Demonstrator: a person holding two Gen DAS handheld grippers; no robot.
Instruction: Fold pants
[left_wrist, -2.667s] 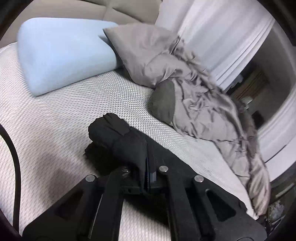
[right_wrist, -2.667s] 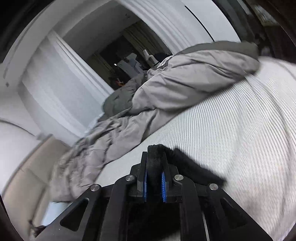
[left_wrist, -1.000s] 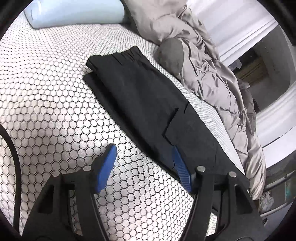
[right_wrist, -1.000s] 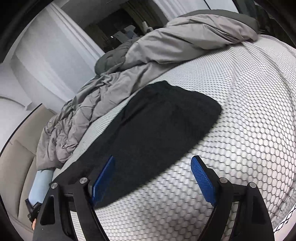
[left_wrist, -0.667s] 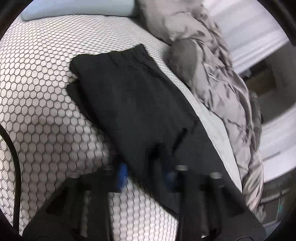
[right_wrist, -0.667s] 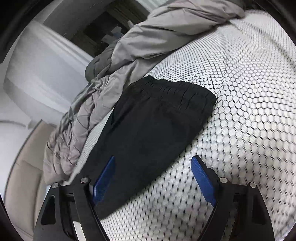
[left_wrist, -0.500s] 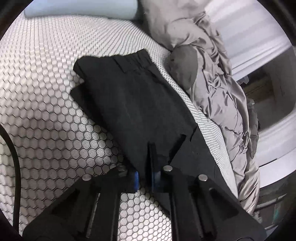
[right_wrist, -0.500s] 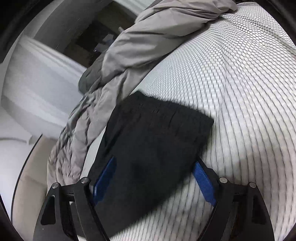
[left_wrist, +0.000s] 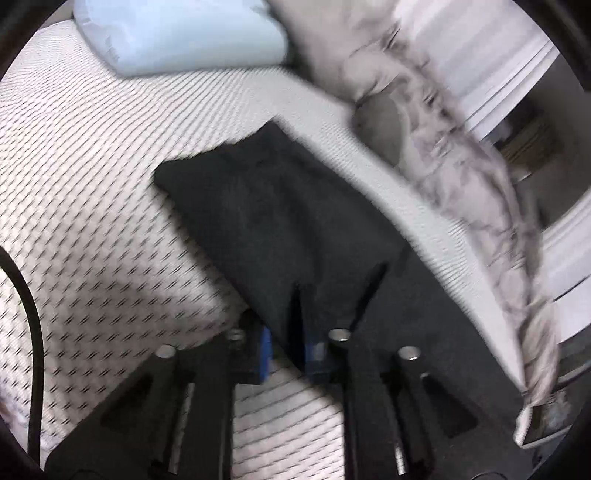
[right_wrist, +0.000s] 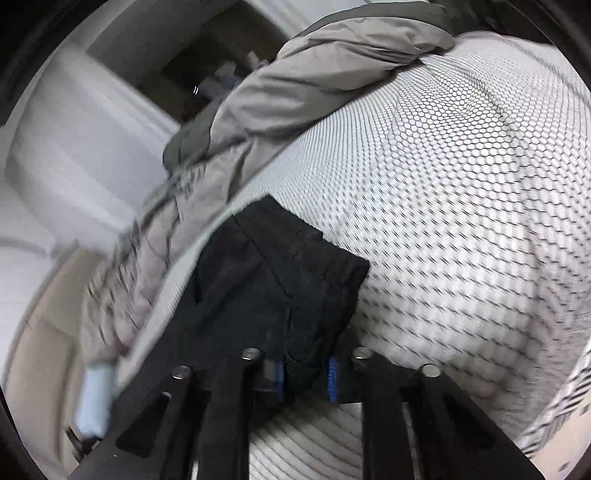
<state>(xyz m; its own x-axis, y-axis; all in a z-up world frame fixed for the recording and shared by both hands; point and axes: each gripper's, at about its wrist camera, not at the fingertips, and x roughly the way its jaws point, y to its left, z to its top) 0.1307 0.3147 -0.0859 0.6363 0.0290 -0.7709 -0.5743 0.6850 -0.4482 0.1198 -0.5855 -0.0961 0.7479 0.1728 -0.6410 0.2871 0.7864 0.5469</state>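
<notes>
Both tongs, wide open over the pants a second ago, now sit narrowed on the near long edge, and both views are smeared with motion.

Left tongs (left_wrist: 290, 349): blue pads close together, a fold of black cloth from the pants (left_wrist: 280, 214) standing up between them. Jaws are easing slightly apart at this moment, yet the cloth fills the gap and looks pinched. Grip sits partway along the near edge, toward the end away from the squared end that lies near the blue pillow (left_wrist: 184, 33).

Right tongs (right_wrist: 306, 373): jaws closing, a bunched wad of the pants (right_wrist: 273, 280) packed between the pads. Grip is near the gathered end, which points up and away in this view.

Pants lie as a long flat black strip on the bed (left_wrist: 81, 155), on the honeycomb cover, already narrowed lengthwise by the look of the doubled layers. Grey duvet (right_wrist: 325, 62) is heaped just beyond the far long edge; in the left view it seems near but not on the cloth.

Step in hand, my reading: gripping the near edge at two points, ready for the next fold.

Next move calls for:
- both pinches firm through all layers before lifting; the left grip looks the less certain
- lifting both hands together so the strip stays taut and does not sag between them
- carrying one end over onto the other with edges matched
- keeping clear of the duvet.
</notes>
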